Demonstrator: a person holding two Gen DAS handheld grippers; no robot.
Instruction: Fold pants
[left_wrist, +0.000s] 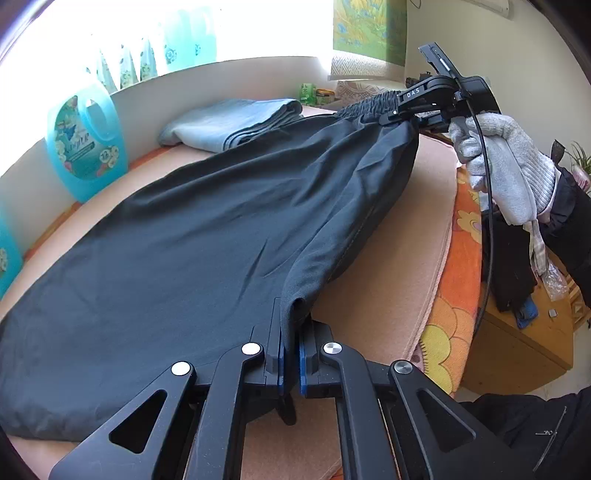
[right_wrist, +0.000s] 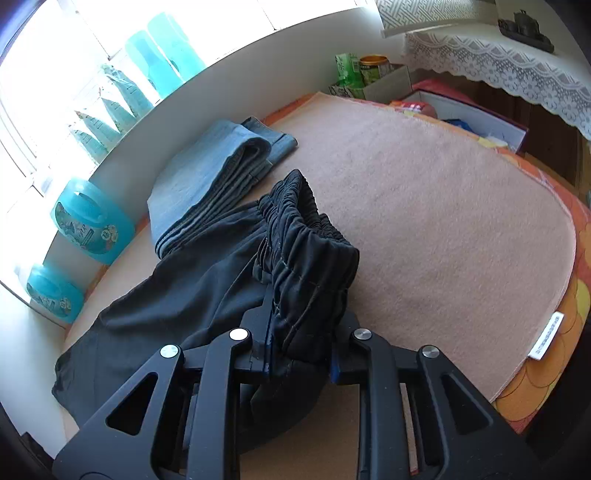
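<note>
Dark pants (left_wrist: 203, 240) lie spread lengthwise on a beige blanket (left_wrist: 388, 277). My left gripper (left_wrist: 293, 332) is shut on a pinched fold at the near edge of a pant leg, at the bottom of the left wrist view. At the upper right, a gloved hand (left_wrist: 509, 166) holds my right gripper (left_wrist: 391, 116), which grips the elastic waistband (left_wrist: 365, 105) and lifts it off the blanket. In the right wrist view my right gripper (right_wrist: 303, 332) is shut on the bunched waistband (right_wrist: 310, 236), and the rest of the pants (right_wrist: 184, 295) trails off to the left.
Folded blue jeans (left_wrist: 232, 122) (right_wrist: 210, 177) lie at the far side by the wall. Turquoise detergent bottles (left_wrist: 85, 147) (right_wrist: 92, 221) line the window ledge. An orange floral sheet (left_wrist: 458, 295) edges the blanket. A wooden cabinet (left_wrist: 517, 339) stands beyond it. A box of cans (right_wrist: 369, 74) sits at the back.
</note>
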